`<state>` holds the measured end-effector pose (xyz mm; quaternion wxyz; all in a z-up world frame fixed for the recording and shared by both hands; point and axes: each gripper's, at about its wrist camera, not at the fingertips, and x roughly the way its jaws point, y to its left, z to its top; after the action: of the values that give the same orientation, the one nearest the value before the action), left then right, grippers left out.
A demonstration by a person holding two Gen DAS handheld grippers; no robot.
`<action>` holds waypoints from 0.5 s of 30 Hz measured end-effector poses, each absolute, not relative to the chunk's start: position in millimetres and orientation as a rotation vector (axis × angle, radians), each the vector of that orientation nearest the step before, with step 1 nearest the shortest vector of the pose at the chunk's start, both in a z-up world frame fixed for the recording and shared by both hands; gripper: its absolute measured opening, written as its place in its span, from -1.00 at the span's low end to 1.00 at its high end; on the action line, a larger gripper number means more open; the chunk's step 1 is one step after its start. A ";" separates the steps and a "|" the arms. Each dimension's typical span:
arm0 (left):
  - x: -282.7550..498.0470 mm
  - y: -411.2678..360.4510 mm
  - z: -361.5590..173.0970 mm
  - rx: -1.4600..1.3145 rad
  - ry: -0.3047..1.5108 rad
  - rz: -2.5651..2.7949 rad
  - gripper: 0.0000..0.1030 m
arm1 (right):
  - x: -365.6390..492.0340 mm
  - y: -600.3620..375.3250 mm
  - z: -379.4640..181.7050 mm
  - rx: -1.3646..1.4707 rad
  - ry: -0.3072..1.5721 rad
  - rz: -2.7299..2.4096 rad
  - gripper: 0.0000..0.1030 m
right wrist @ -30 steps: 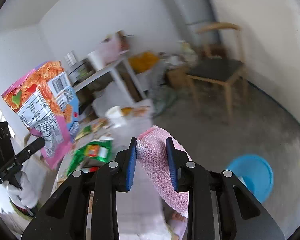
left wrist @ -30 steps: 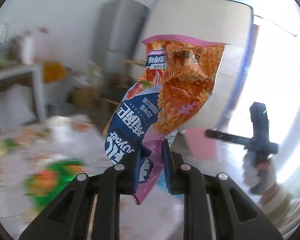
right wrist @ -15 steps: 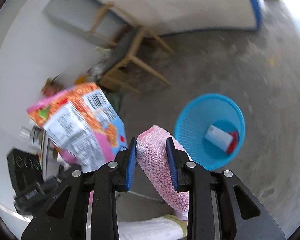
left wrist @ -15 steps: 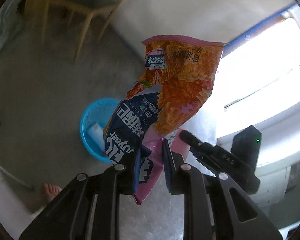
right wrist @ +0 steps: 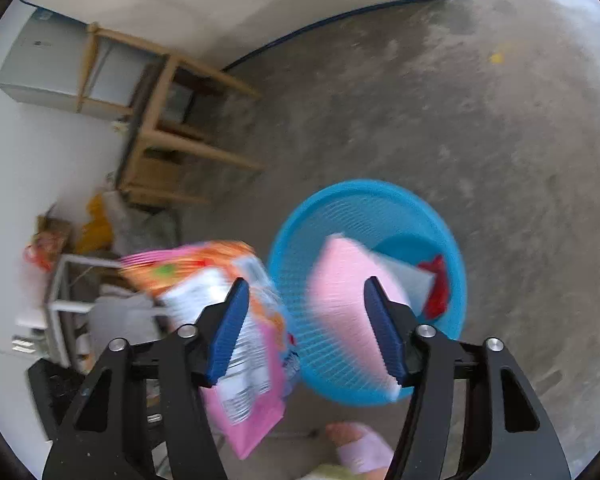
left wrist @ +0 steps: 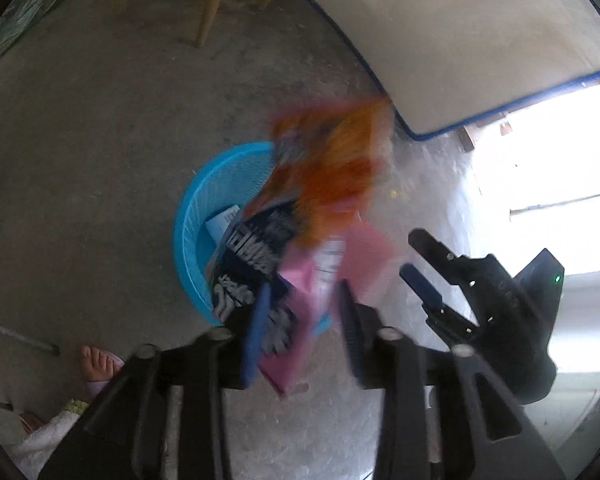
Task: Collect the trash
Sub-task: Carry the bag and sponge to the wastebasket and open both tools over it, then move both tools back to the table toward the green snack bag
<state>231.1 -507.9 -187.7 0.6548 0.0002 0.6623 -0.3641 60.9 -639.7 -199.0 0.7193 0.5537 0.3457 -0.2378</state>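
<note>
Both grippers hang over a blue mesh basket [right wrist: 452,252] on the concrete floor. My left gripper [left wrist: 302,320] is open; the orange, blue and pink snack bag [left wrist: 320,184] is blurred and falling free between its fingers toward the basket [left wrist: 192,224]. My right gripper [right wrist: 306,328] is open; the pink mesh scrubber [right wrist: 340,292] is blurred and dropping into the basket. The snack bag also shows in the right wrist view [right wrist: 236,312]. A white and red item [right wrist: 420,280] lies in the basket.
A wooden chair [right wrist: 168,128] and a grey fridge [right wrist: 48,68] stand by the wall. A blue-edged white panel [left wrist: 460,40] leans beyond the basket. A bare foot [left wrist: 96,364] is near the basket. Clutter and a white frame [right wrist: 64,284] sit at left.
Both grippers have opened. The snack bag and the pink scrubber have been let go and are falling toward the blue basket, which is now closer below.
</note>
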 end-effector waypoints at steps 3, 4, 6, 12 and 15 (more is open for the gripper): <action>225.5 -511.4 -181.5 -0.009 1.481 -0.848 -0.05 | 55.6 -640.3 -202.3 1.191 0.782 -0.547 0.14; 221.3 -510.5 -178.5 -0.001 1.467 -0.858 -0.01 | 53.4 -637.4 -199.2 1.176 0.779 -0.543 0.14; 217.9 -512.2 -167.7 0.021 1.430 -0.871 0.03 | 50.9 -633.4 -194.0 1.130 0.780 -0.544 0.14; 214.0 -489.0 -122.8 0.037 1.319 -0.945 0.09 | 44.4 -606.9 -150.3 0.934 0.746 -0.543 0.25; 199.8 -458.5 -99.9 0.029 1.252 -0.966 0.12 | 37.5 -583.6 -112.8 0.817 0.705 -0.534 0.42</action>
<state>199.8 -458.5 -99.9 0.7031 0.0130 0.5629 -0.4343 37.5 -583.6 -112.8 0.8242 0.3841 0.3317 -0.2513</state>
